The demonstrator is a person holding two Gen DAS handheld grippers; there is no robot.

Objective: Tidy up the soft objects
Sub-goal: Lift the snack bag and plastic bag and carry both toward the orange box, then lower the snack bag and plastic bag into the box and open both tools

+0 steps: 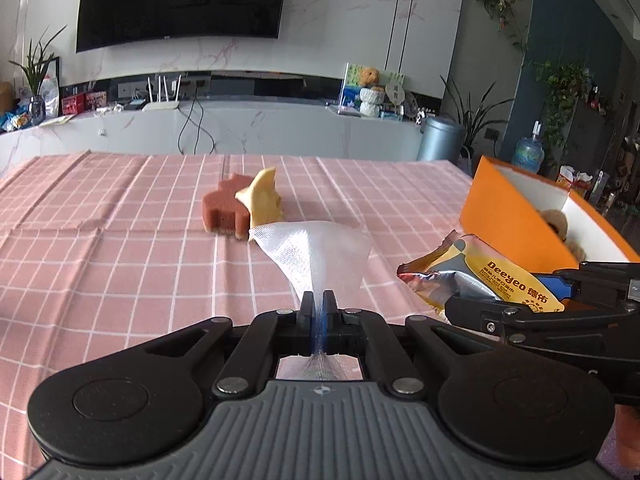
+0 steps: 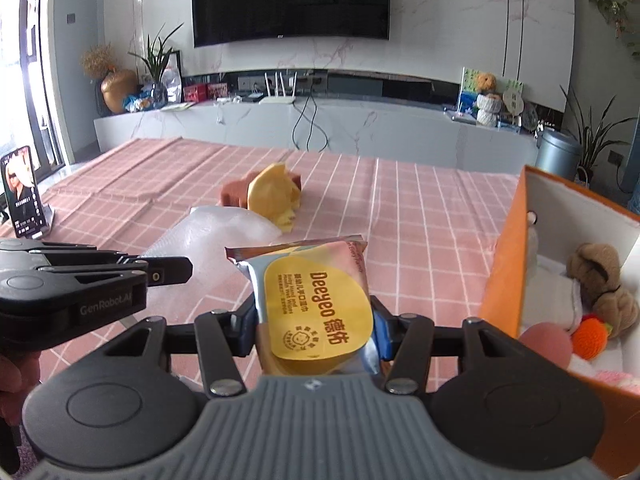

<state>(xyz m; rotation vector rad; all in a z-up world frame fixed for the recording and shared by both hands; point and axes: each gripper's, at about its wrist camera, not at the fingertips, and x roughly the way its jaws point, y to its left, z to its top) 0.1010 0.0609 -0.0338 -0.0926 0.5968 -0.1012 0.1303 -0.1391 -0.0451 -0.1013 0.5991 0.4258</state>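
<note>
Wipes pack (image 2: pixel 316 308) was pinched in the right tongs (image 2: pixel 316 320) above the counter (image 1: pixel 120 240), beside the orange box (image 2: pixel 504 280). Left tongs (image 1: pixel 319 304) were pressed together on a clear mesh bag (image 1: pixel 316 252); two sponges (image 1: pixel 244 208) lay beyond.

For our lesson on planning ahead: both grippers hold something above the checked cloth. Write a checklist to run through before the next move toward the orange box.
1. Left gripper shut on the clear mesh bag: ok.
2. Right gripper clamped on the wet wipes pack: ok.
3. Orange box open: ok.
4. Free room in the box beside the teddy bear: cannot tell.
5. Brown sponge and yellow sponge not yet collected: not ok.
</note>
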